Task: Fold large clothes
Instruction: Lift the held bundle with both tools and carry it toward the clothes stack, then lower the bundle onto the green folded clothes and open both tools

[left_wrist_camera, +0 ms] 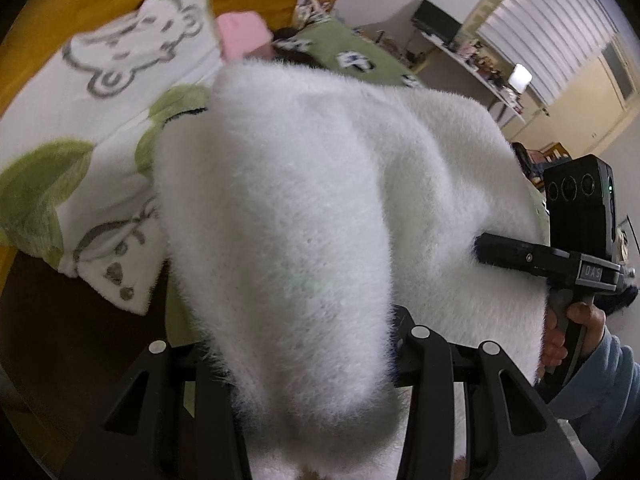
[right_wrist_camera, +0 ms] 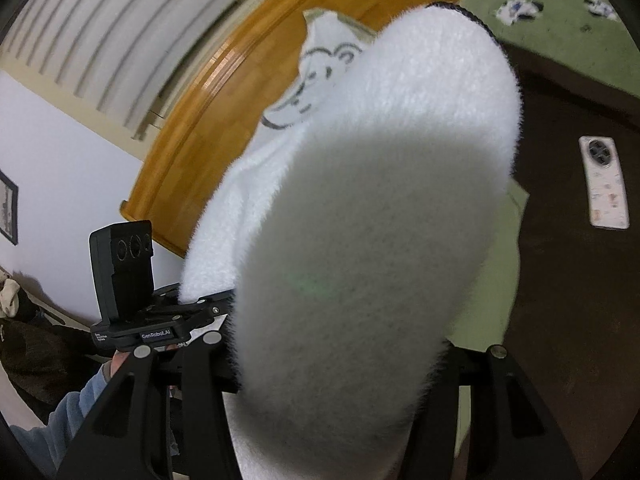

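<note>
A white fluffy garment point(left_wrist_camera: 304, 184) fills the left wrist view and drapes over the fingers of my left gripper point(left_wrist_camera: 316, 364), hiding their tips; the cloth bunches between the jaws, which are shut on it. In the right wrist view the same garment point(right_wrist_camera: 372, 208) hangs over my right gripper point(right_wrist_camera: 332, 364), also shut on a fold with its tips hidden. The right gripper's finger point(left_wrist_camera: 486, 250) pokes into the garment's right edge in the left view, held by a hand in a blue sleeve point(left_wrist_camera: 592, 364). The left gripper point(right_wrist_camera: 192, 304) shows at the garment's left edge in the right view.
Under the garment lies a white and green blanket with bear drawings point(left_wrist_camera: 100, 92). A green patterned cover point(left_wrist_camera: 352, 52) and a pink item point(left_wrist_camera: 244, 34) lie behind. A wooden headboard point(right_wrist_camera: 192, 128) borders the bed. A white phone point(right_wrist_camera: 604, 184) lies on a dark brown surface point(right_wrist_camera: 580, 320).
</note>
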Available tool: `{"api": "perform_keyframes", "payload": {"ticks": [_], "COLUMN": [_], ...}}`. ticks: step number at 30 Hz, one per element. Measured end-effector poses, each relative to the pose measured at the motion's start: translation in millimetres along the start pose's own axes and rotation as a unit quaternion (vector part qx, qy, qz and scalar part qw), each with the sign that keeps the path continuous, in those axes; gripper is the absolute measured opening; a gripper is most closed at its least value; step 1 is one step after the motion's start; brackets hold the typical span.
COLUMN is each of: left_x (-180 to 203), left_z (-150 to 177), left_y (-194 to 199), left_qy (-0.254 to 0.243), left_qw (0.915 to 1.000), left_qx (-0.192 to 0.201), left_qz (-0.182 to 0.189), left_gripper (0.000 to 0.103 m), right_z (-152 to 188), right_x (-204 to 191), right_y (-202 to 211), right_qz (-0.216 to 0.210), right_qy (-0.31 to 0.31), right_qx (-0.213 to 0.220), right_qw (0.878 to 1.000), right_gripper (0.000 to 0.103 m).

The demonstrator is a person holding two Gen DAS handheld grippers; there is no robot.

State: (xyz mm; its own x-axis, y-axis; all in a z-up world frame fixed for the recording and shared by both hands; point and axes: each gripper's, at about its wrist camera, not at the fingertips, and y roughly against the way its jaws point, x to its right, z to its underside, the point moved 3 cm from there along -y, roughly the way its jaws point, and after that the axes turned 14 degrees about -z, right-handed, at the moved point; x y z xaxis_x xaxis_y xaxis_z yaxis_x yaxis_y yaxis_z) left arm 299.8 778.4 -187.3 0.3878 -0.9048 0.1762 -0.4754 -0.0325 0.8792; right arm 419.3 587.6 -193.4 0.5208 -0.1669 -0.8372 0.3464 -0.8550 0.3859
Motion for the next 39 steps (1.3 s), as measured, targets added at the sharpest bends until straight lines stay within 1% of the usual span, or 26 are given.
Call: {"api": "perform_keyframes", "payload": {"ticks": [3, 4, 6, 8, 9, 11, 12, 14, 21, 24, 27, 28, 29, 30, 31, 32, 33, 34, 36, 38, 39], "left_x": [-15.3, -17.5, -22.6, -27.4, -27.8, -27.8, -28.0, -30.4, -36.5, -38.8, -41.8, -43.7, -45.7, -50.4, -54.3, -58.3, -64.2, -68.3, -72.6, -70.5, -68.2], "left_z": [0.3, 3.0, 7.5, 9.9, 10.8, 11.2, 11.1, 10.5, 16.3, 16.8, 20.0, 20.2, 19.4, 16.7, 14.9, 13.7, 11.8, 10.8, 8.7, 7.1, 6.4], "left_y": [-28.4, -36.8, -59.1, -75.4, -78.9, -84.6, -86.7, -92.3, -94.2, -94.5, -93.8, -93.7, -93.0, -90.6, -85.8, -81.1, -76.7, -73.9, -69.1, -62.2, -57.1], "left_qy": [0.005, 0.004, 0.003, 0.01, 0.01, 0.001, -0.005, -0.014, -0.001, 0.006, 0.016, 0.018, 0.018, 0.017, 0.017, 0.019, 0.024, 0.027, 0.022, 0.001, -0.008], "left_qw": [0.9998, 0.9996, 0.9992, 0.999, 0.9991, 0.9996, 0.9996, 0.9996, 0.9998, 0.9998, 0.9997, 0.9997, 0.9997, 0.9994, 0.9988, 0.9985, 0.998, 0.9979, 0.9974, 0.9955, 0.9944], "left_qx": [-0.022, -0.029, -0.041, -0.043, -0.041, -0.029, -0.027, -0.024, -0.016, -0.014, -0.014, -0.014, -0.014, -0.007, 0.002, 0.008, 0.01, 0.008, -0.001, -0.003, -0.001], "left_qz": [0.0, 0.0, -0.001, -0.001, -0.001, 0.0, -0.002, -0.005, 0.011, 0.012, 0.01, 0.004, -0.006, -0.03, -0.045, -0.05, -0.057, -0.057, -0.068, -0.094, -0.106], "left_gripper": [0.044, 0.044, 0.044, 0.046, 0.047, 0.05, 0.051, 0.053, 0.054, 0.057, 0.068, 0.076, 0.087, 0.091, 0.095, 0.097, 0.097, 0.097, 0.097, 0.096, 0.096], "right_z": [-1.3, 0.4, 3.4, 0.9, 0.3, -0.5, -0.4, 0.5, 0.1, 0.2, -0.6, -1.2, -1.0, -1.7, -2.3, -2.9, -3.7, -4.8, -7.8, -10.1, -11.2], "right_x": [24.9, 38.8, 58.0, 76.8, 82.0, 86.7, 89.6, 91.5, 90.0, 88.4, 87.5, 86.9, 87.3, 87.1, 87.2, 87.8, 87.5, 86.3, 80.8, 76.0, 71.4], "right_y": [-23.2, -31.1, -39.4, -44.6, -45.6, -45.4, -45.3, -42.0, -45.0, -42.5, -41.7, -40.4, -38.2, -36.5, -34.9, -34.1, -32.7, -30.6, -22.1, -12.6, -5.9], "right_qz": [0.009, 0.015, 0.021, 0.021, 0.021, 0.017, 0.015, 0.014, 0.01, 0.012, 0.025, 0.033, 0.04, 0.053, 0.064, 0.07, 0.078, 0.091, 0.126, 0.142, 0.158], "right_qy": [-0.009, -0.013, -0.022, -0.031, -0.025, -0.021, -0.022, -0.023, -0.022, -0.024, -0.024, -0.023, -0.021, -0.017, -0.014, -0.012, -0.009, -0.001, 0.025, 0.033, 0.04], "right_qx": [-0.018, -0.026, -0.033, -0.04, -0.042, -0.045, -0.046, -0.047, -0.048, -0.051, -0.051, -0.049, -0.048, -0.047, -0.049, -0.051, -0.052, -0.051, -0.041, -0.038, -0.036], "right_qw": [1.0, 0.999, 0.999, 0.998, 0.999, 0.999, 0.999, 0.999, 0.999, 0.998, 0.998, 0.998, 0.998, 0.997, 0.997, 0.996, 0.996, 0.995, 0.991, 0.989, 0.986], "right_gripper": [0.052, 0.052, 0.052, 0.053, 0.053, 0.054, 0.057, 0.057, 0.058, 0.059, 0.064, 0.067, 0.07, 0.074, 0.077, 0.079, 0.083, 0.091, 0.098, 0.098, 0.098]}}
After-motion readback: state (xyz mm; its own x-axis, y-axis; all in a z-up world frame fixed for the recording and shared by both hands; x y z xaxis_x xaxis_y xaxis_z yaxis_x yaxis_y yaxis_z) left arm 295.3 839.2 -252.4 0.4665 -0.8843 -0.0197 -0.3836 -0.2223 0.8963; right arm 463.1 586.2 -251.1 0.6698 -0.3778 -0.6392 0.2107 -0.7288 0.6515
